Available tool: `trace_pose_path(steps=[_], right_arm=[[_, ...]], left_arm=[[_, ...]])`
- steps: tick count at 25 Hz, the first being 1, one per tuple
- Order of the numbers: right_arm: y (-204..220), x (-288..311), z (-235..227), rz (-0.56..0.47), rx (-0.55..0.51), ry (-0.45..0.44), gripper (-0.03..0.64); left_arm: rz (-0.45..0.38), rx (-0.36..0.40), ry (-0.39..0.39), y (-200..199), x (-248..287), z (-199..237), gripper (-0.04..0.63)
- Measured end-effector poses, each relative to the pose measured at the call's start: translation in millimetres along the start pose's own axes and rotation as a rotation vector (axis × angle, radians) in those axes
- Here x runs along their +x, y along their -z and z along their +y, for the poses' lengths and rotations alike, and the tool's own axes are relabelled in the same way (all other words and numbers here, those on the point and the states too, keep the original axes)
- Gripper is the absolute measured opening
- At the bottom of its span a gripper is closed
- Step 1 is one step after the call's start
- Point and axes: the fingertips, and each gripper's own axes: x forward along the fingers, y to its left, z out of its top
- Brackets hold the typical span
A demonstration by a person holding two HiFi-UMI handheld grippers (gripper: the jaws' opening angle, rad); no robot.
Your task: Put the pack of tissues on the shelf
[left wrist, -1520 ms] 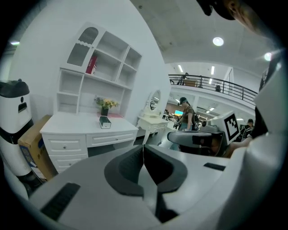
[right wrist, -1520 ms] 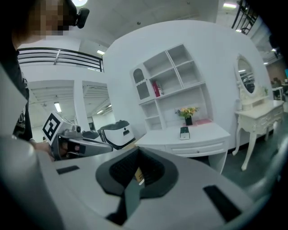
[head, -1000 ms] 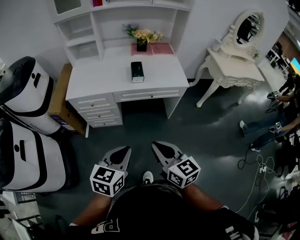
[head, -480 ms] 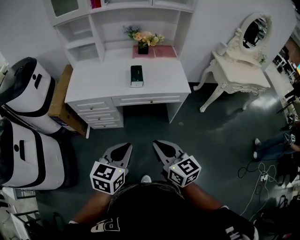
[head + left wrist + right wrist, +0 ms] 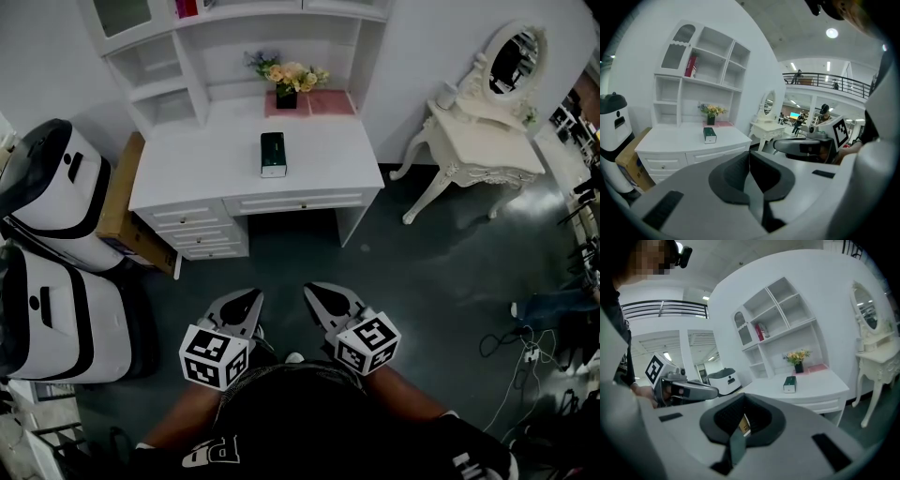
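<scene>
Both the left gripper (image 5: 249,298) and right gripper (image 5: 313,290) have jaws closed, empty; well ahead, the dark green rectangular pack of tissues (image 5: 273,154) lies on the white table (image 5: 197,173), grasping and shelving not yet begun

The pack of tissues (image 5: 273,154) is a small, dark green oblong block with a pale end face. It lies flat on the white bench (image 5: 187,173), near the middle of the top, its long side running front to back and its pale end toward the front edge. It lies clear of the bench's edges. The shelf (image 5: 150,89) is a white unit rising from the back of the bench, with open compartments in several tiers. The pack is in none of them.
</scene>
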Motion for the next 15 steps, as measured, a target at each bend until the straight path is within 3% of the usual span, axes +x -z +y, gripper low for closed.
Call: trace_pose_path(steps=[11,15], right_arm=[[-12.4,37.4,-30.1,0.022,-0.028,0.056,0.008],[-20.4,68.4,-39.8,0.035,-0.021,0.066,0.008]], left_arm=[[-0.05,-0.013,0.034,-31.7,38.0,45.5,0.015],[-0.022,-0.034,0.059,-31.8,51.7,66.2,0.015]])
